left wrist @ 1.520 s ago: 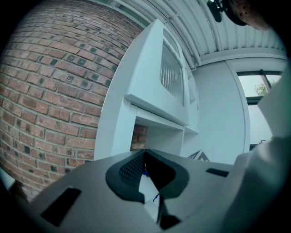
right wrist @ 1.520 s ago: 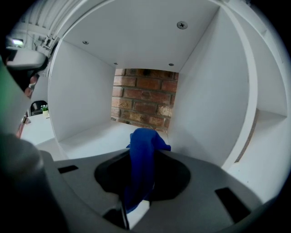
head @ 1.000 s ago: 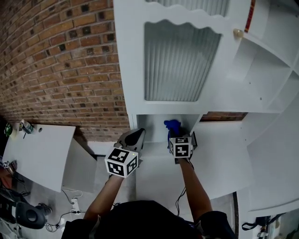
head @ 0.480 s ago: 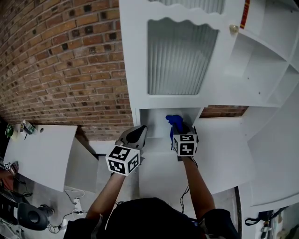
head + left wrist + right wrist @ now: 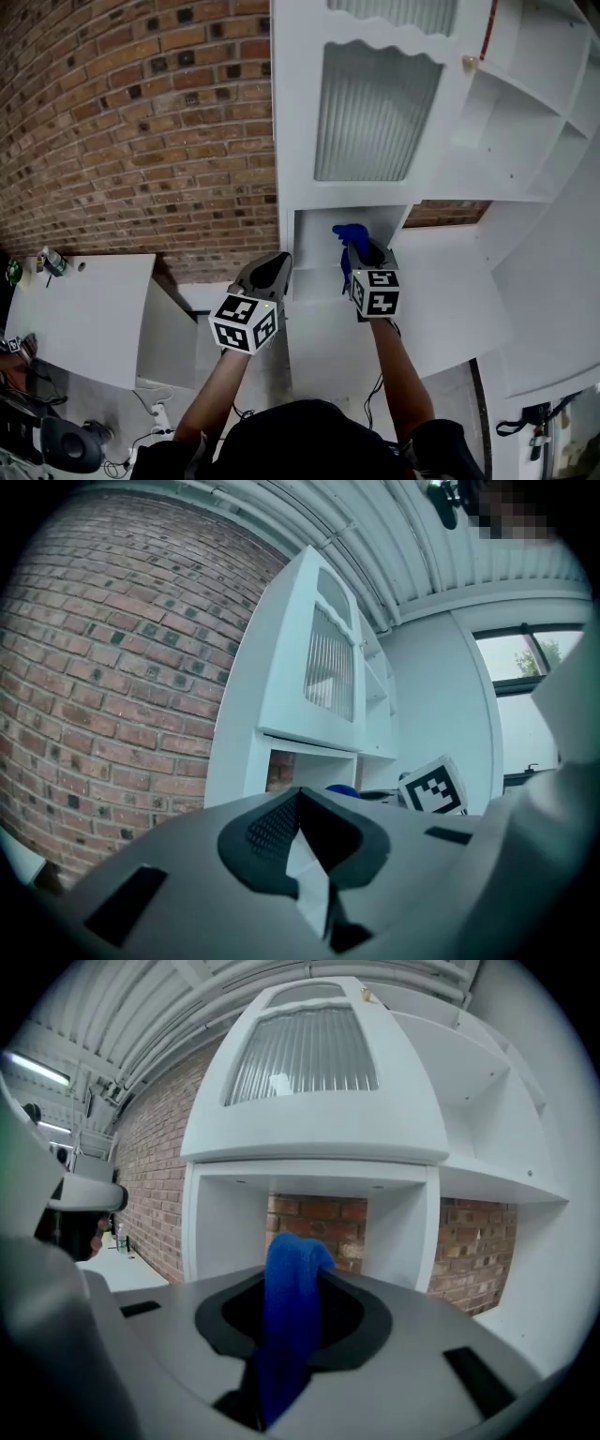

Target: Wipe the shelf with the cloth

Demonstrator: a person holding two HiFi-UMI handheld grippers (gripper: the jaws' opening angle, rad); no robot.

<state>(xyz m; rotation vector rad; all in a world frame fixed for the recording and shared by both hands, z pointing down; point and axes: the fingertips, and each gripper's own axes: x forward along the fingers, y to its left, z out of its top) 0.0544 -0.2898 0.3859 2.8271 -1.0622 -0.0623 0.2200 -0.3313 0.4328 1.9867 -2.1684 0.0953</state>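
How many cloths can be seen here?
1. The blue cloth is clamped in the right claw, held in front of the open shelf compartment. None shows elsewhere, though the compartment's floor is partly hidden.

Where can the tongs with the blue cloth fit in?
The cubby under the ribbed door is bare, between its white side walls with brick behind. The shelf right of it looks bare too. It is crowded only out front, where the right tongs, shut on the blue cloth, and the left tongs sit close.
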